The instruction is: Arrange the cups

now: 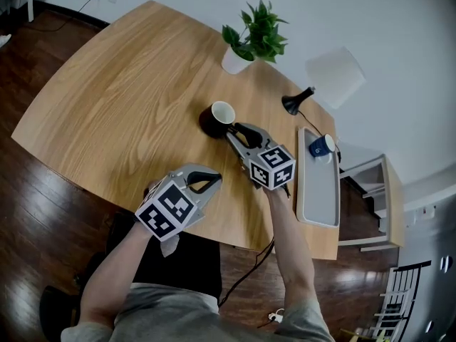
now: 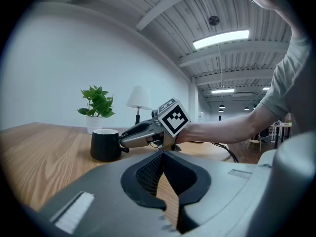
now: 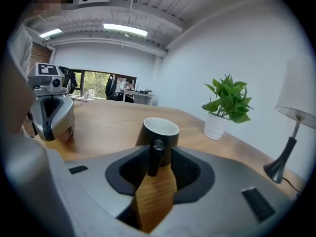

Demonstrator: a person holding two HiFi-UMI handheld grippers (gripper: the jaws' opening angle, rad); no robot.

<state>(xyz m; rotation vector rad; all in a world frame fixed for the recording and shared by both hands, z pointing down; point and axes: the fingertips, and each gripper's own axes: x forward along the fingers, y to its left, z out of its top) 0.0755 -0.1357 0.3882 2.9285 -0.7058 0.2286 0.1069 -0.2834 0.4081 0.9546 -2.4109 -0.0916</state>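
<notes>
On the table (image 1: 107, 105), near its front edge, the left gripper (image 1: 216, 179) is seen from the head view. In its own view the jaws are shown clenched tip to tip, with nothing held. Right of it, mid-table, the black mug (image 1: 217, 118) stands upright. Its handle (image 3: 155, 158) is straddled by the right gripper (image 1: 232, 129). Only the right gripper view shows gaps on both sides of the handle, so those jaws are released, not pressing. A plant (image 1: 255, 38) and a lamp (image 1: 298, 101) are set behind. Only in the head view are the tray (image 1: 318, 198) and the blue cup (image 1: 322, 146) at its far end seen, well apart from the mug.
</notes>
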